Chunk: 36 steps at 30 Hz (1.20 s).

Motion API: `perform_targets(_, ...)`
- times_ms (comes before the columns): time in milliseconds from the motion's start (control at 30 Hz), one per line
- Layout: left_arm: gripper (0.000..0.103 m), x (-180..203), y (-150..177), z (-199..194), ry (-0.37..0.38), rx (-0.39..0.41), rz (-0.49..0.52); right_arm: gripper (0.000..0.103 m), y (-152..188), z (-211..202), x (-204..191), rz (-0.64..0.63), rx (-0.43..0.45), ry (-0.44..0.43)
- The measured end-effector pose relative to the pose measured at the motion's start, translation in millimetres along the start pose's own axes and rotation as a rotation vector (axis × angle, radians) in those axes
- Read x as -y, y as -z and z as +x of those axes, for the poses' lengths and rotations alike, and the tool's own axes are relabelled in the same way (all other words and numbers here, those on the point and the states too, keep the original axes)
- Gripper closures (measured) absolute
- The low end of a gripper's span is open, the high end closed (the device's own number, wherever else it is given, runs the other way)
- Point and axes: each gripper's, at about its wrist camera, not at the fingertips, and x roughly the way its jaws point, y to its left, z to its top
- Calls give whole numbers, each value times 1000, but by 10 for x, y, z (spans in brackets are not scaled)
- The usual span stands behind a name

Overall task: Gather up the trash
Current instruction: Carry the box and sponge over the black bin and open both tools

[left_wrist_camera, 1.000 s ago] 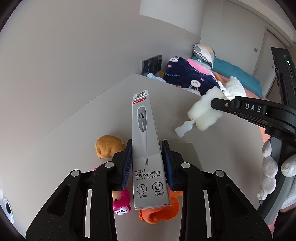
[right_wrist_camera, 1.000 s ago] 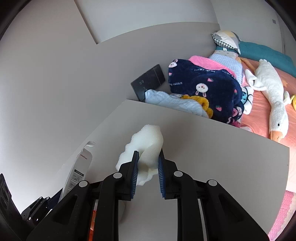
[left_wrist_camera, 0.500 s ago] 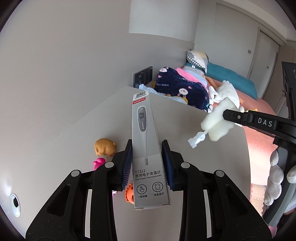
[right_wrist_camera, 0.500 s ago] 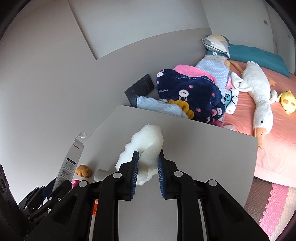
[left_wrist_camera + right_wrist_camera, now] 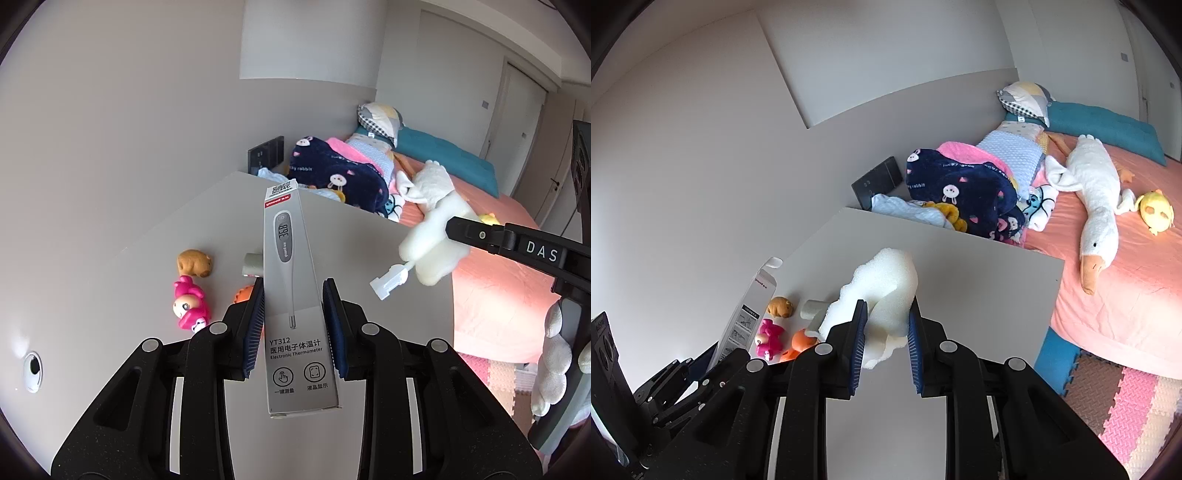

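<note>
My left gripper is shut on a tall white thermometer box, held upright above the white table. The same box shows at the left of the right wrist view. My right gripper is shut on a lump of white foam and hangs over the table. In the left wrist view that foam sits at the right, with a small white plastic piece sticking out below it. A gloved hand holds the right gripper's handle.
On the table lie a brown toy, a pink toy, an orange toy and a small grey roll. Beyond the table's far edge is a bed with blankets and a plush goose. Foam floor mats lie at lower right.
Both grippers have risen and pulled back from the table, still holding the box and the foam. More of the table, the toys and the bed show now.
</note>
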Motion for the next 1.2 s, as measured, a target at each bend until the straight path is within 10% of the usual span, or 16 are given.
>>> perform_targets(1200,72,1840,968,-590,262,-83,256,78,1182,-1722,1204,97,22,201)
